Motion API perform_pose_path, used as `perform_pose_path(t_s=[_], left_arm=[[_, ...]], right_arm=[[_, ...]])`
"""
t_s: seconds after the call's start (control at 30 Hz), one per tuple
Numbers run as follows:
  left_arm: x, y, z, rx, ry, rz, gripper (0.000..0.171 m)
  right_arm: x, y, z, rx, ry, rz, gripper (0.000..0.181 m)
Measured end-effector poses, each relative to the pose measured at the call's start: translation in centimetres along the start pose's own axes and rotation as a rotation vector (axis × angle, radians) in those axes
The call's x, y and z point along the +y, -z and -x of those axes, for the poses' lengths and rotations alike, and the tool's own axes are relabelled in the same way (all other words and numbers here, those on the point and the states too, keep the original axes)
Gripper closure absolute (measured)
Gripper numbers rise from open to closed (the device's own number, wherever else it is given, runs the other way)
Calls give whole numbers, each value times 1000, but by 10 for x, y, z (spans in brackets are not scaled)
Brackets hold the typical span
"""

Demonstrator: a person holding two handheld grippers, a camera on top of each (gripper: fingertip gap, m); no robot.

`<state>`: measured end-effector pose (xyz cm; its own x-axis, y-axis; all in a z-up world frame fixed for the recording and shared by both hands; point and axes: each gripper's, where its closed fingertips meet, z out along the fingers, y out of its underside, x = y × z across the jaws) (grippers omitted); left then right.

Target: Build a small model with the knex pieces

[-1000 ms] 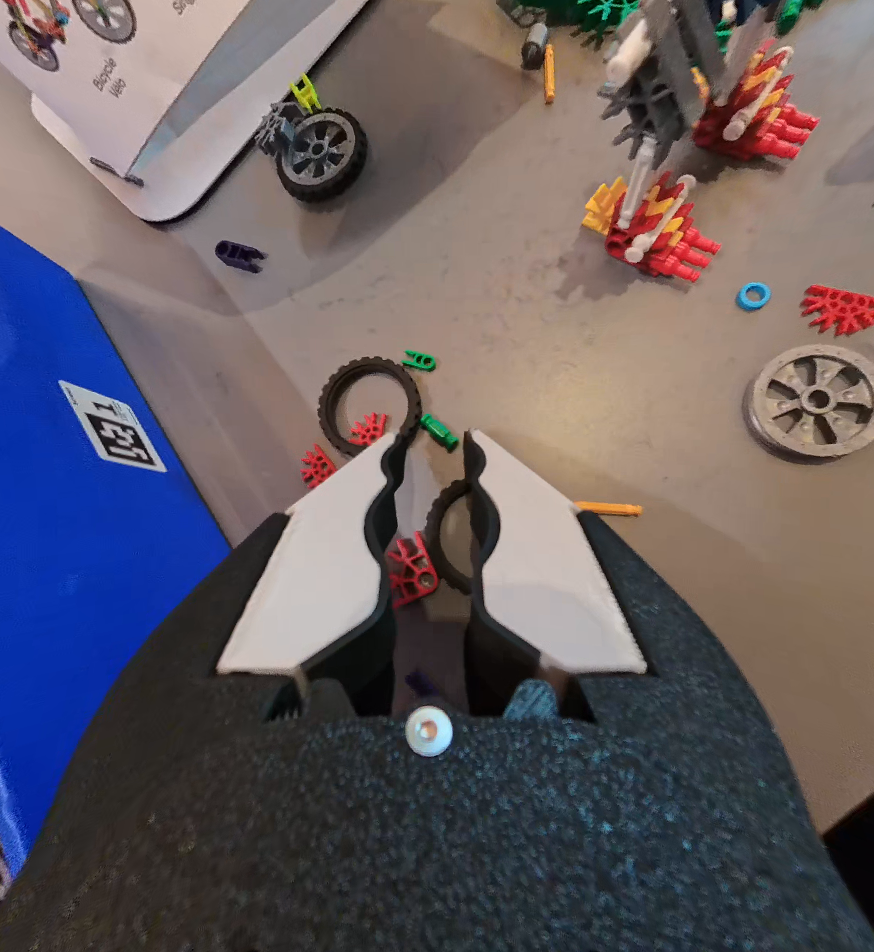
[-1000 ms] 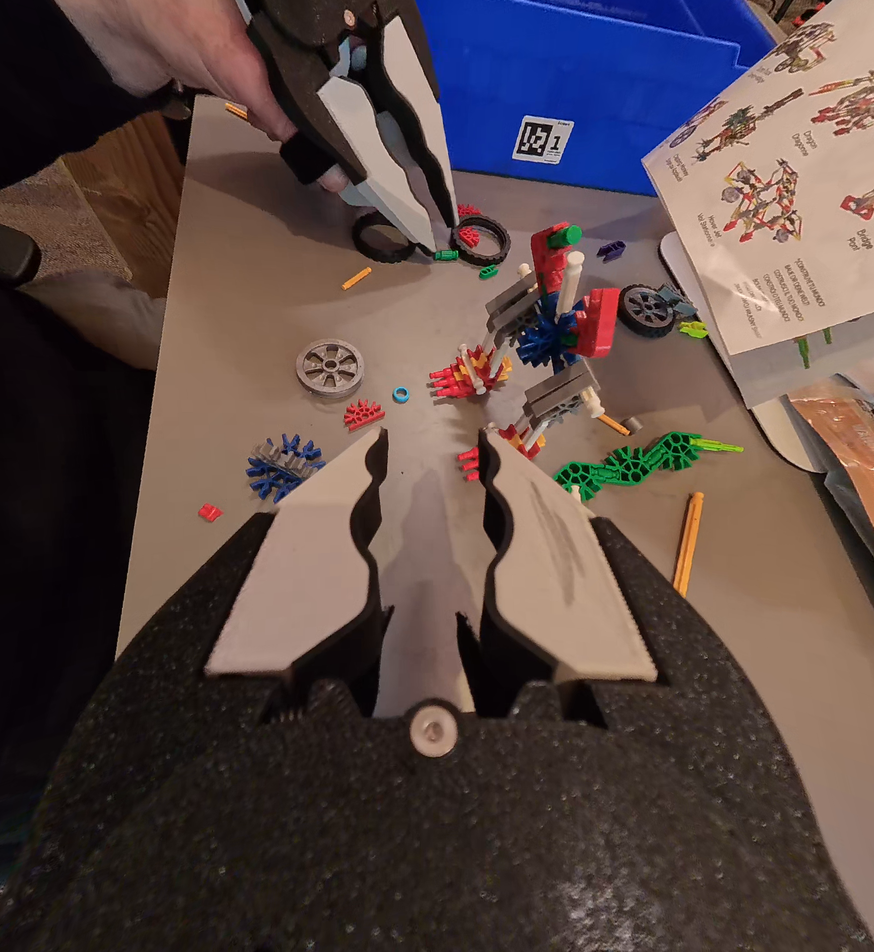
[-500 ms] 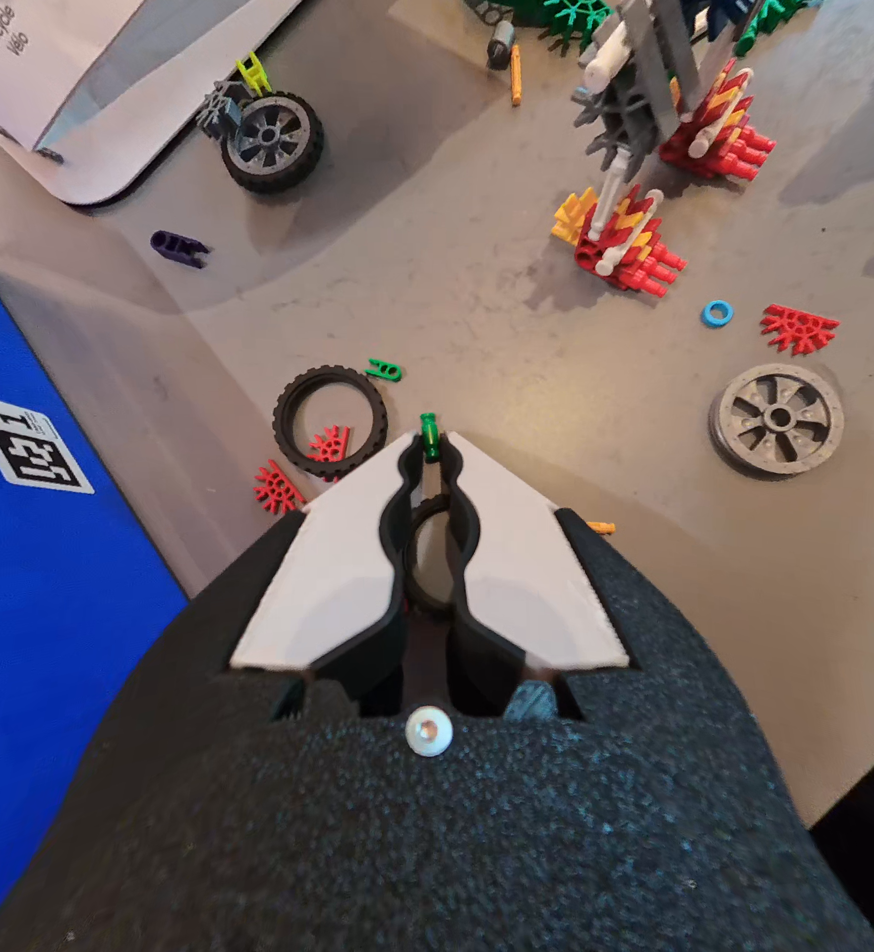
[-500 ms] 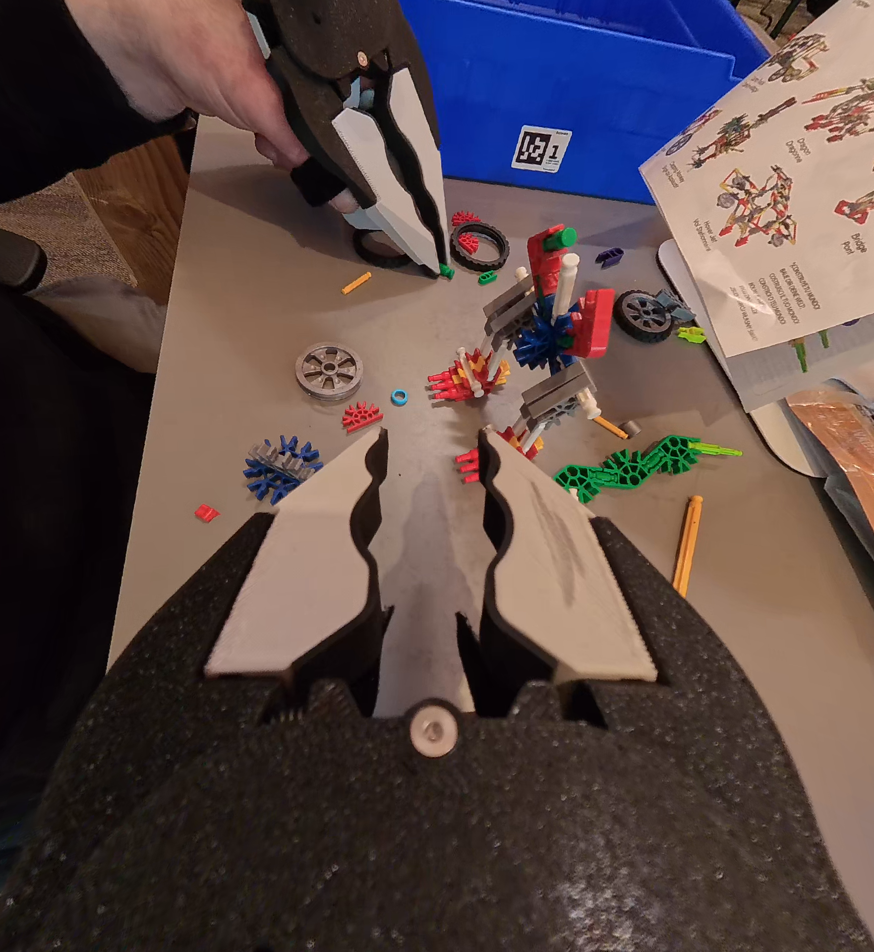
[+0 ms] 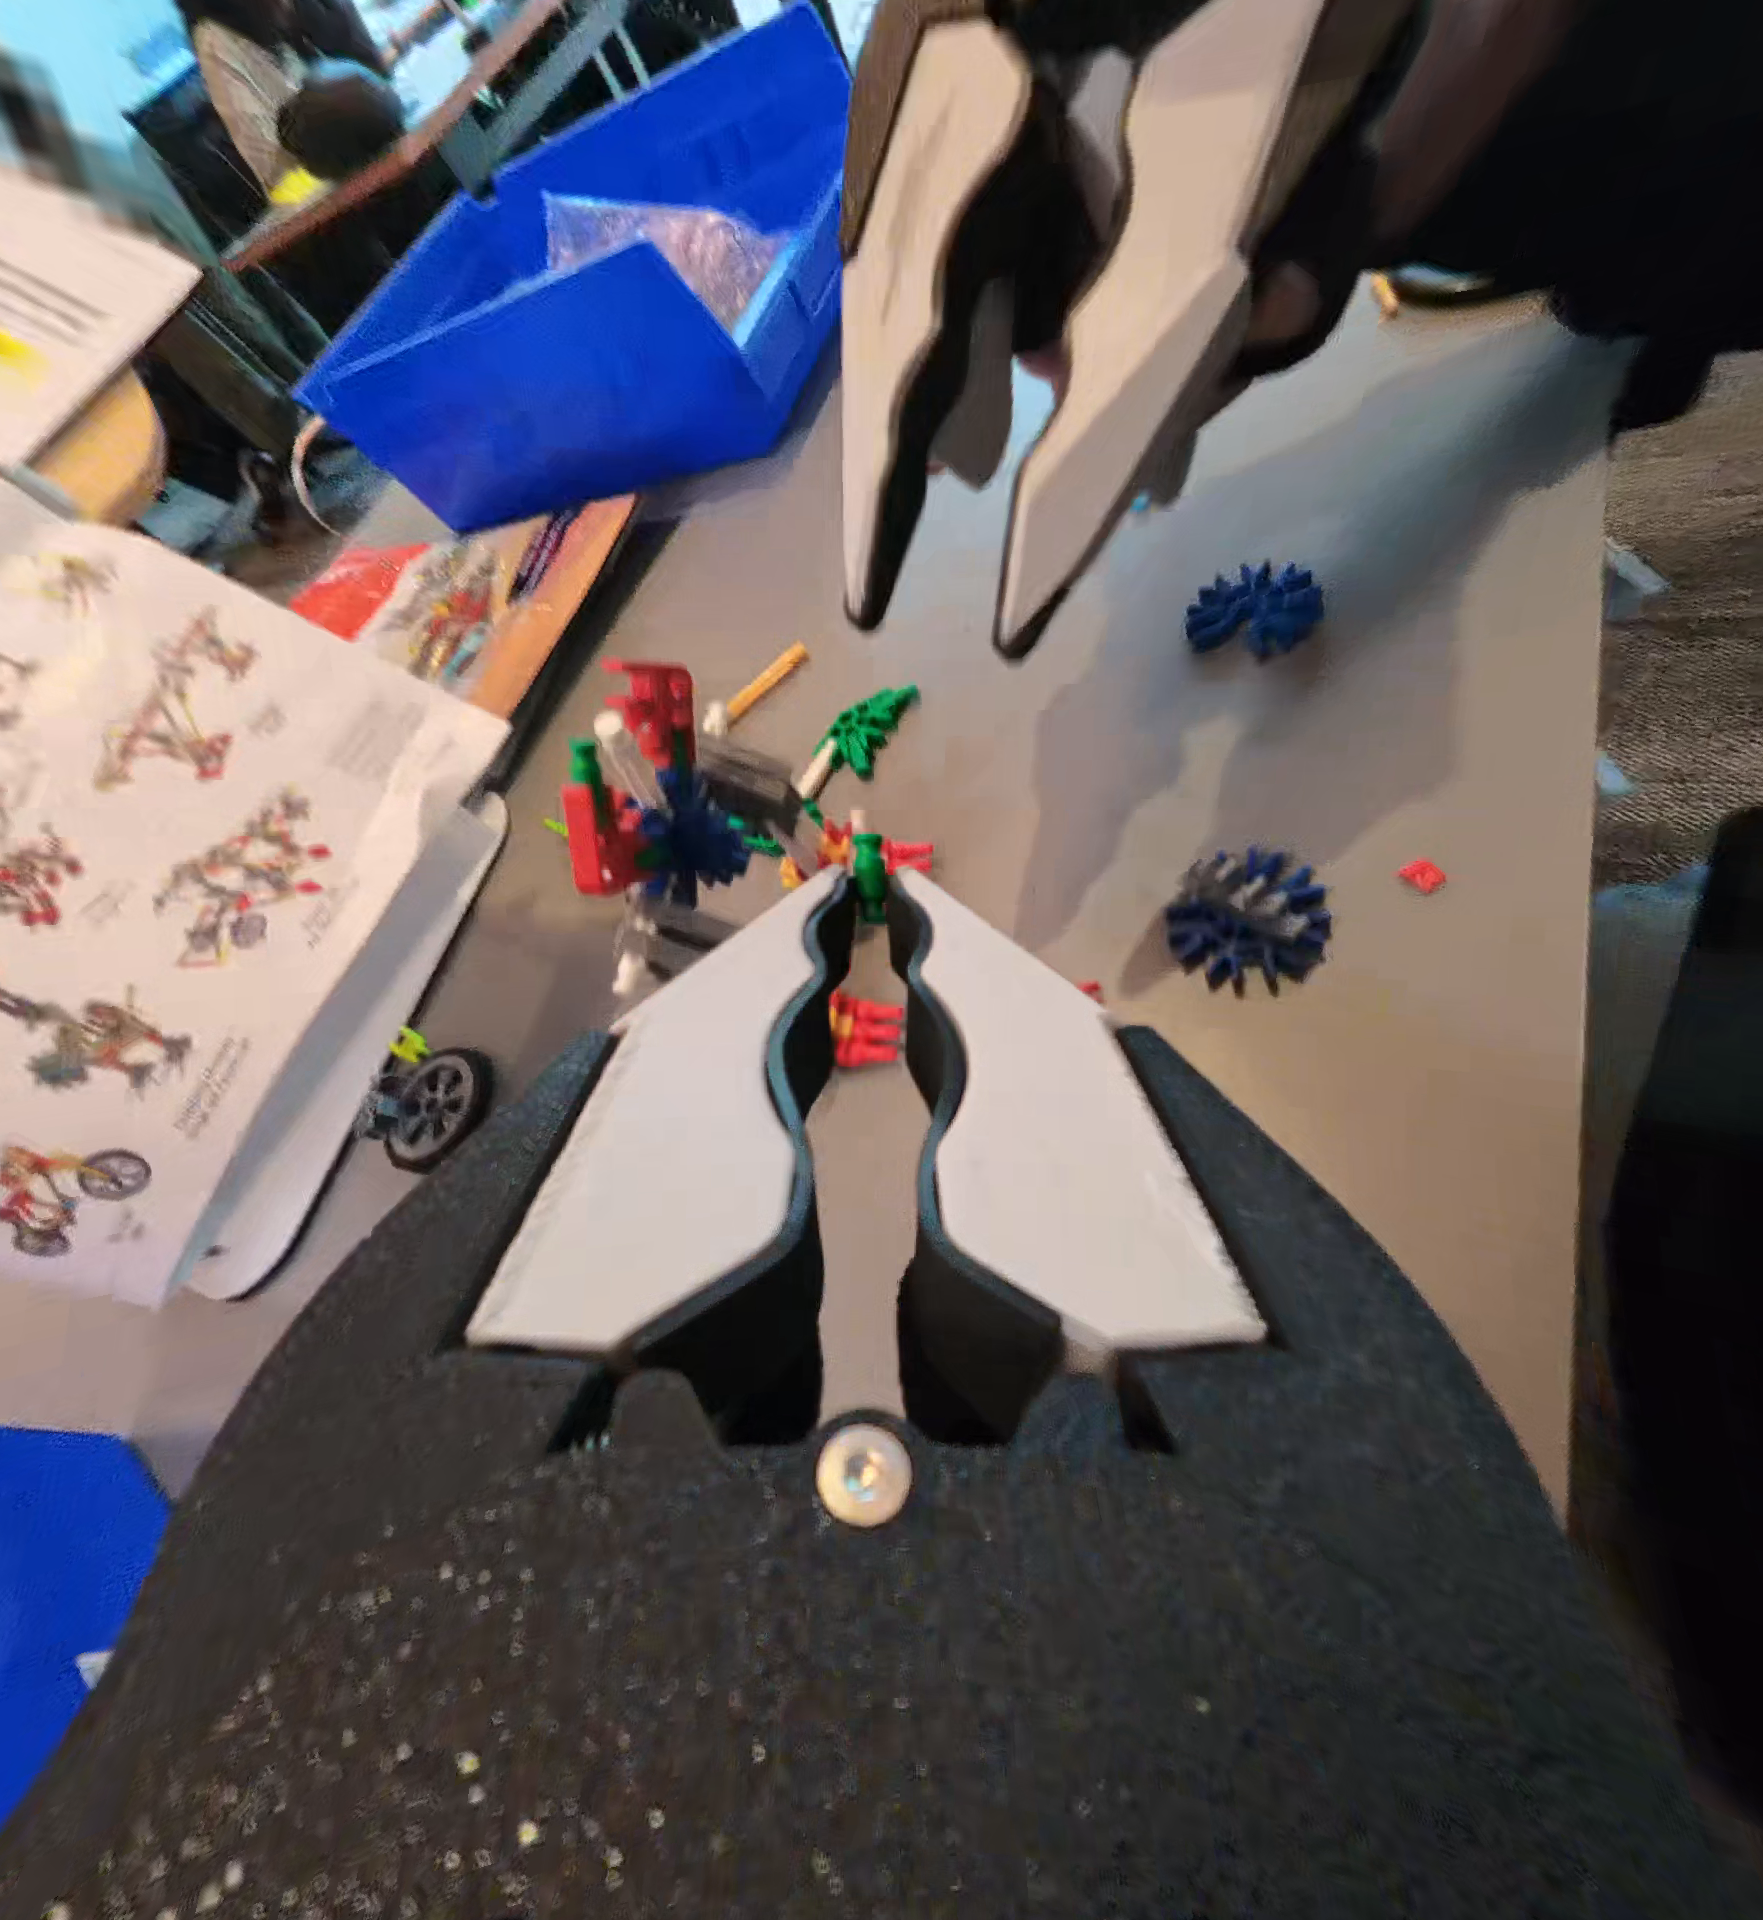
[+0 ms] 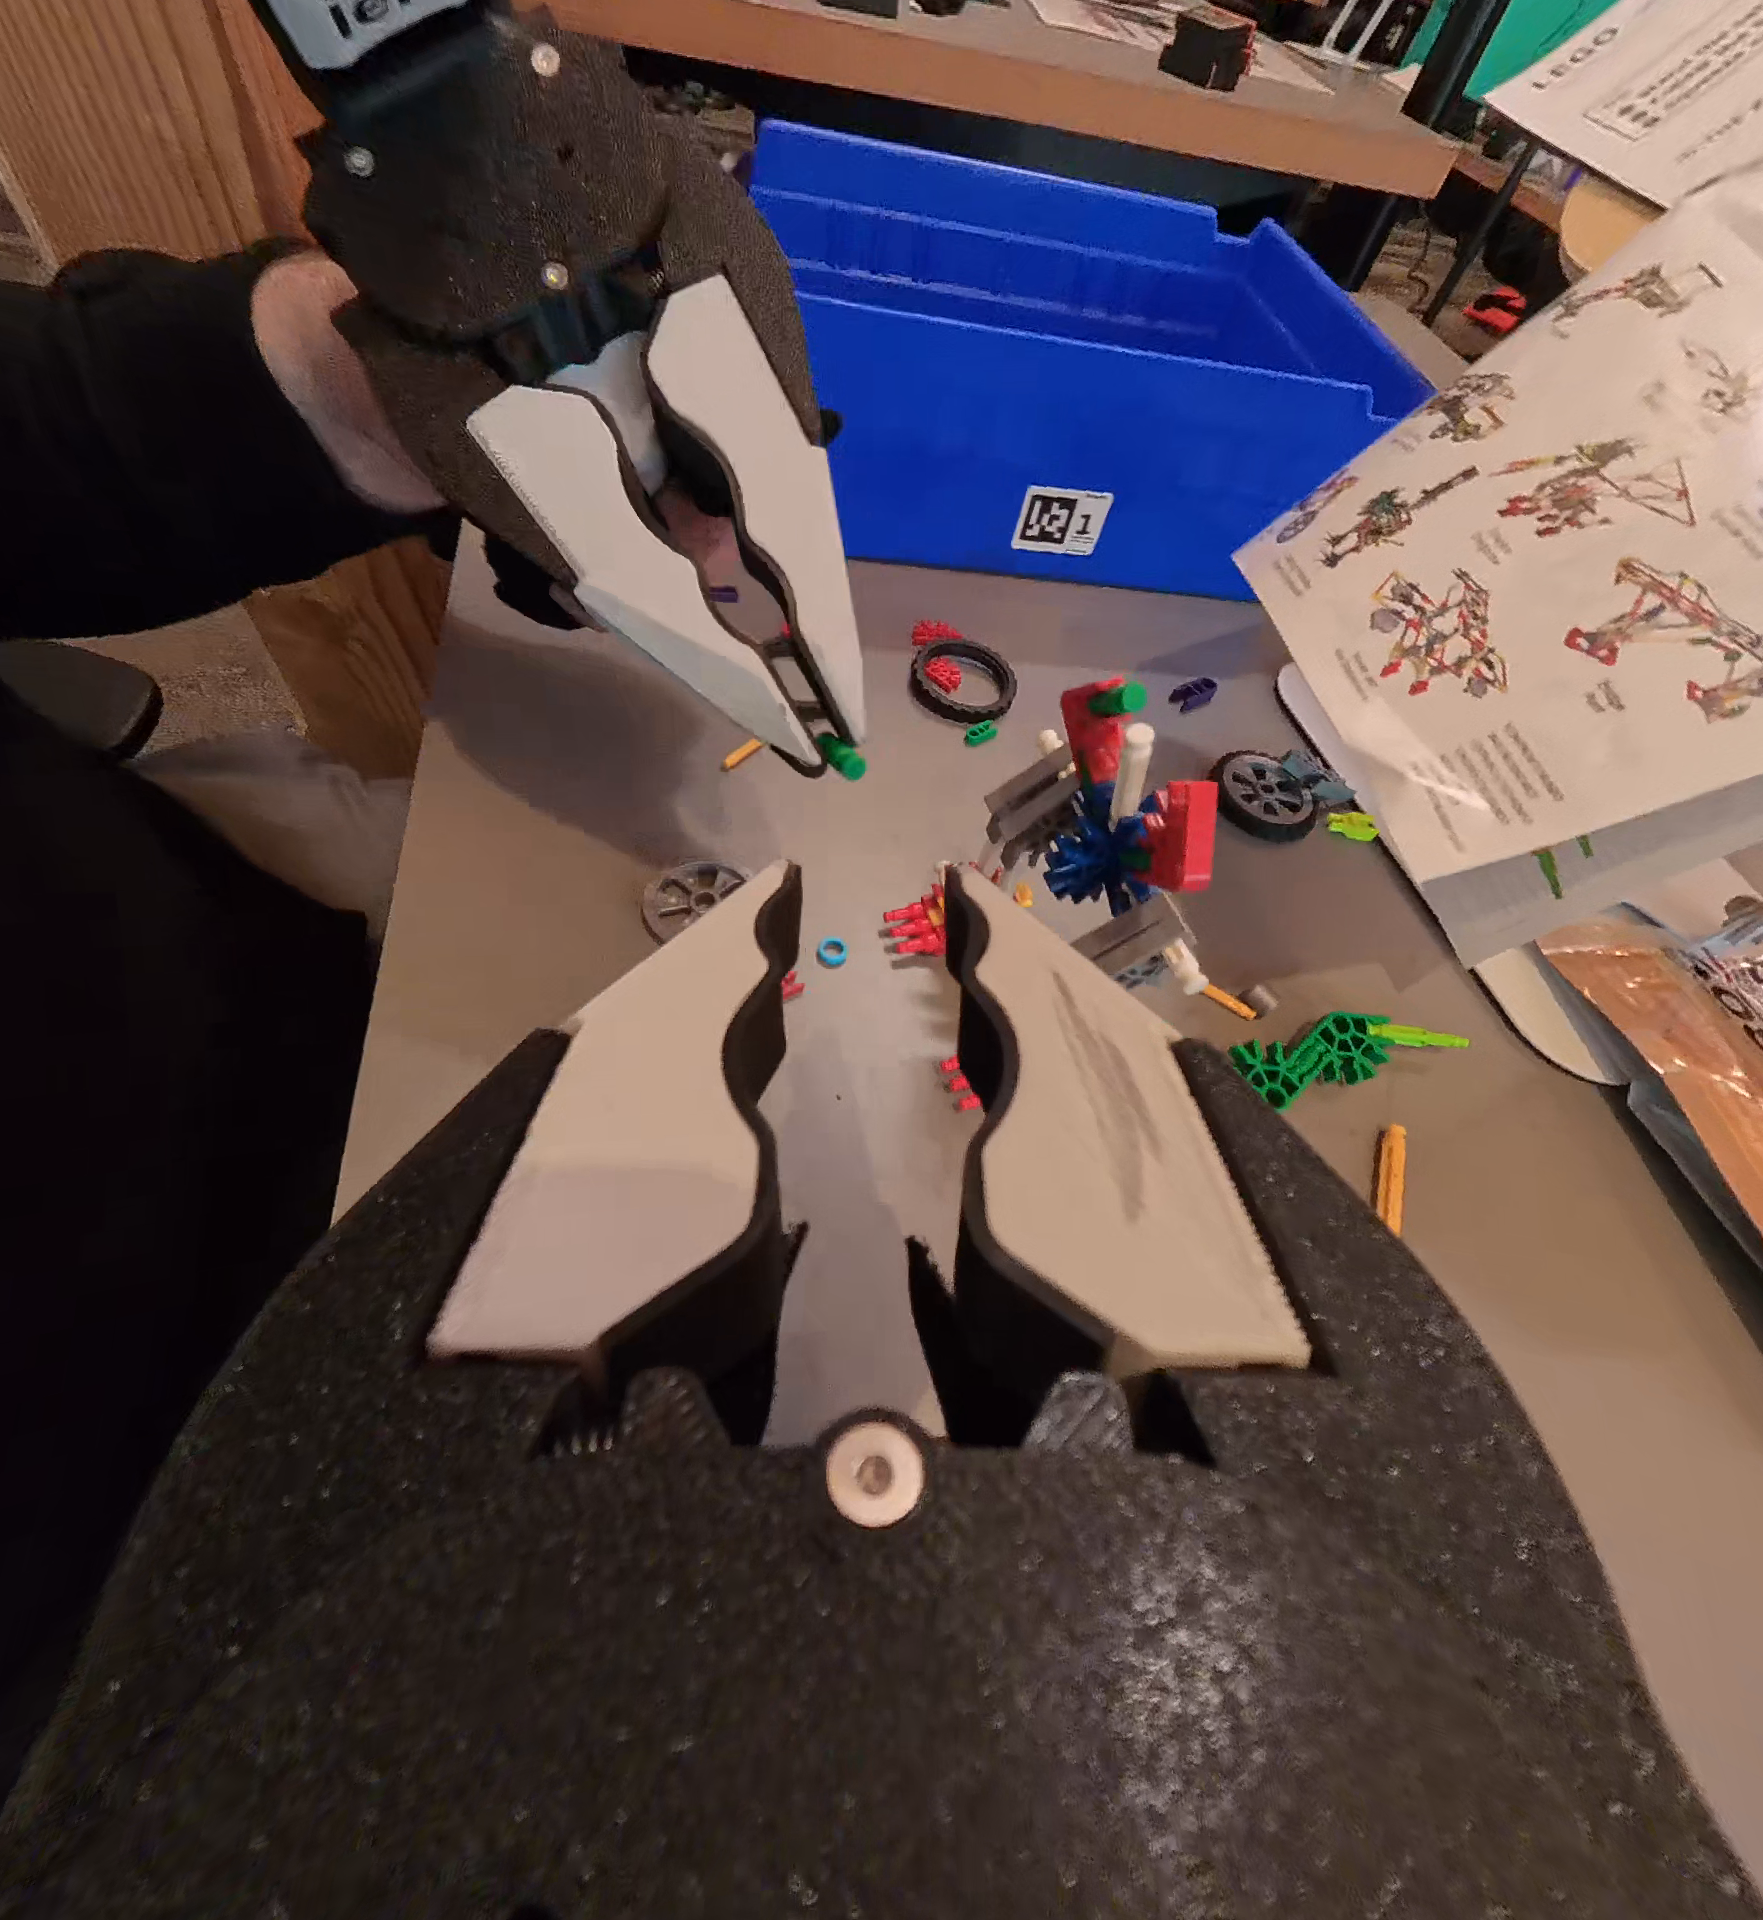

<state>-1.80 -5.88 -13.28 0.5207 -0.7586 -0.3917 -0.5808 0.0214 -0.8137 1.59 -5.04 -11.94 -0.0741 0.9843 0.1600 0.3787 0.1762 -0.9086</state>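
— Checking left wrist view: status?
— Left gripper (image 5: 866,883) clamped on small green plastic rod connector (image 5: 868,871), pinched at the very fingertips, raised clear of grey tabletop (image 5: 1324,1195). Directly beyond the tips: multicoloured snap-together toy assembly of red blocks, blue spoked hub and white rods (image 5: 664,821). Nearby to the right: blue-and-grey spoked connector cluster (image 5: 1248,920). Opposite, farther off: right gripper (image 5: 934,629), fingers apart, pointing down over the table. Left side: printed white instruction sheet (image 5: 160,831); behind: blue plastic bin (image 5: 586,384).
— Right wrist view?
— Right gripper (image 6: 869,883) with fingers spread, holding nothing, hovering above the tabletop (image 6: 856,1143). Between the tips: small light-blue plastic ring (image 6: 831,950). Just beside the right fingertip: toy assembly (image 6: 1126,821). Upper left: left gripper (image 6: 835,753), green connector (image 6: 842,756) gripped, lifted off the table. Past it: black rubber tyre (image 6: 962,681).
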Motion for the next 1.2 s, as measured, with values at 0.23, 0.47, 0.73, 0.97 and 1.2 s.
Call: perform_pose_path(t_s=[0.23, 0.47, 0.73, 0.97, 1.2], left_arm=[[-27, -7, -6, -12, -143, -57, 167], [-31, -10, -17, 26, -221, -78, 167], [-41, -3, -29, 103, -329, -130, 167], [-44, -2, -32, 138, -397, -131, 167], [-48, -6, -21, 95, -360, -165, 167]], right_arm=[[-5, -10, 10, -34, 28, 3, 158], [-6, -11, 18, -99, 1, -22, 168], [-11, -3, 31, -235, -67, -87, 173], [-13, 2, 35, -323, -145, -137, 175], [-17, 4, 23, -258, -140, -164, 177]])
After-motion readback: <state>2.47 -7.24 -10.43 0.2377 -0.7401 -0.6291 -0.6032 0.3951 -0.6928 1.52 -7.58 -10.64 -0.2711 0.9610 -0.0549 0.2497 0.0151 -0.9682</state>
